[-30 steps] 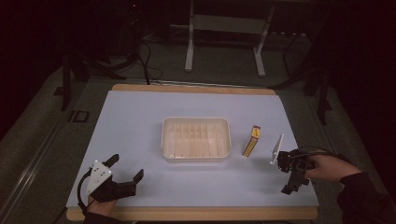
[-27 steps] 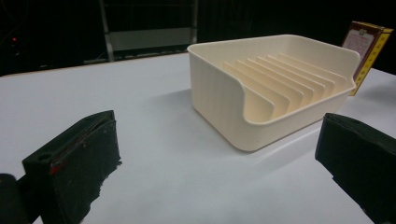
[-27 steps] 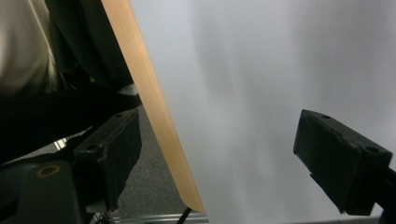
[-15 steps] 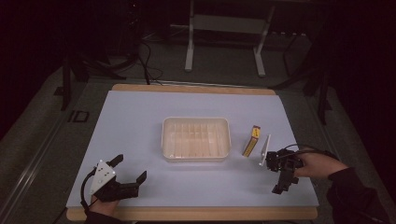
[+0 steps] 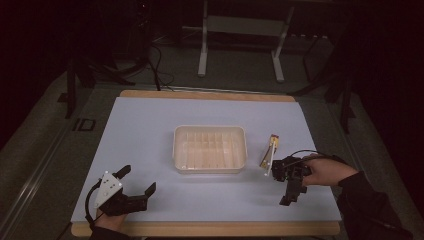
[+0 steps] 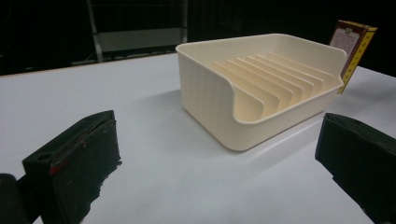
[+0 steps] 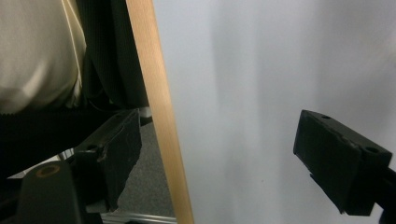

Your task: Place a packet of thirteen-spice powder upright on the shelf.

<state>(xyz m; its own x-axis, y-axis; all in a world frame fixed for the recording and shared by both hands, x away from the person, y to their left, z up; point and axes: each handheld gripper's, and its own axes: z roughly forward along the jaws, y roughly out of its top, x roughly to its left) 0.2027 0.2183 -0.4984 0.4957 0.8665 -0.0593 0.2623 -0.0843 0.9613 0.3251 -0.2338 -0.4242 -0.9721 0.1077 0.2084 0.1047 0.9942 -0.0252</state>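
Observation:
A cream ribbed tray point(image 5: 210, 128) sits empty in the middle of the white table; in the left gripper view the tray point(image 6: 261, 88) lies ahead and to the right. A small yellow and brown box point(image 5: 270, 150) lies right of it, and the box point(image 6: 352, 46) peeks out behind the tray's far corner. My left gripper point(image 5: 137, 181) rests near the front left edge, open, with nothing between its jaws point(image 6: 219, 163). My right gripper point(image 5: 292, 192) is just below the box, held by a hand. It points back toward the table's front edge and is open and empty point(image 7: 224, 154).
The table's wooden front edge point(image 7: 161, 116) runs through the right gripper view, with the person's clothing point(image 7: 37, 56) beyond it. A metal stand point(image 5: 240, 45) and cables lie on the dark floor behind the table.
The right gripper has moved left across the table, ending close to the box. The left gripper has stayed where it was.

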